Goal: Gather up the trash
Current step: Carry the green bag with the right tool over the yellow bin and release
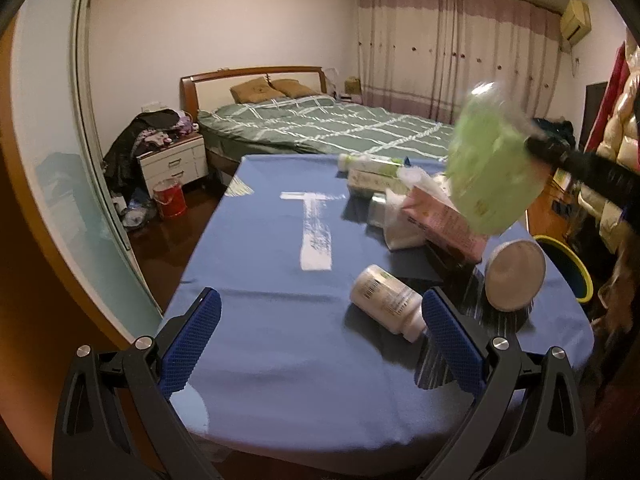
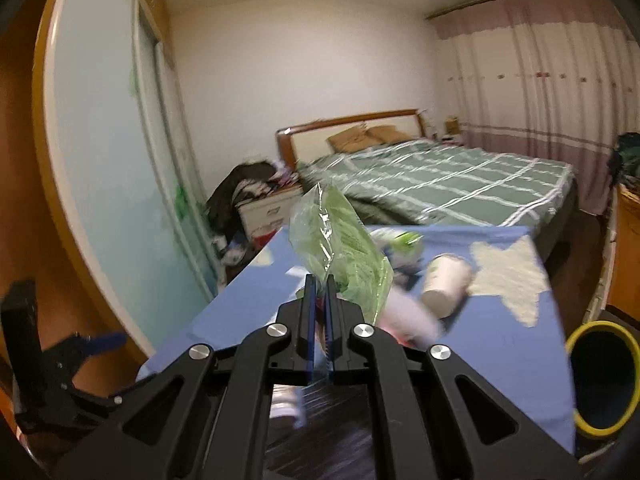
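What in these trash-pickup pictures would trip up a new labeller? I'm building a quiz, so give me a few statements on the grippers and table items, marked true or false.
1. The right gripper is shut on a green plastic wrapper. True.
2. The left gripper holds the white bottle. False: its jaws are open and empty, and the bottle lies on its side on the blue tablecloth.
3. The wrapper rests on the table. False: it is held in the air above it.
4. A yellow-rimmed bin stands beside the table. True.
5. The pink packet lies among the clutter on the table. True.
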